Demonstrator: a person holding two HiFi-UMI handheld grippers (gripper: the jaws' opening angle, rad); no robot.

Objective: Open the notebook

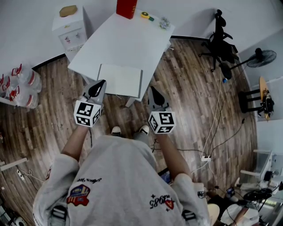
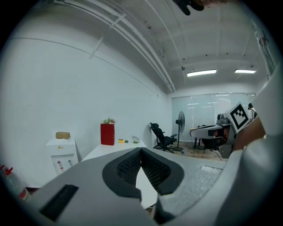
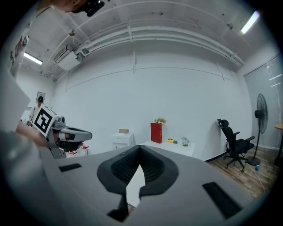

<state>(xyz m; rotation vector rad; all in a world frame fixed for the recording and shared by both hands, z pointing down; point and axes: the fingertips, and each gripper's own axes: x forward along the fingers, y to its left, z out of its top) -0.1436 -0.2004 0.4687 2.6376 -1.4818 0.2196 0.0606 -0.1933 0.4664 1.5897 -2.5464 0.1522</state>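
A closed notebook with a pale grey cover lies flat at the near edge of the white table. My left gripper hovers just off the notebook's near left corner, jaws shut and nothing between them. My right gripper hangs just off the near right corner, also shut and empty. In the left gripper view the black pads meet in front of the table. The right gripper view shows its pads closed the same way. The jaws hide the notebook in both gripper views.
A red box, a yellow tape measure and a small plant stand at the table's far end. A white cabinet is at the left, water bottles on the floor, an office chair and fan at the right.
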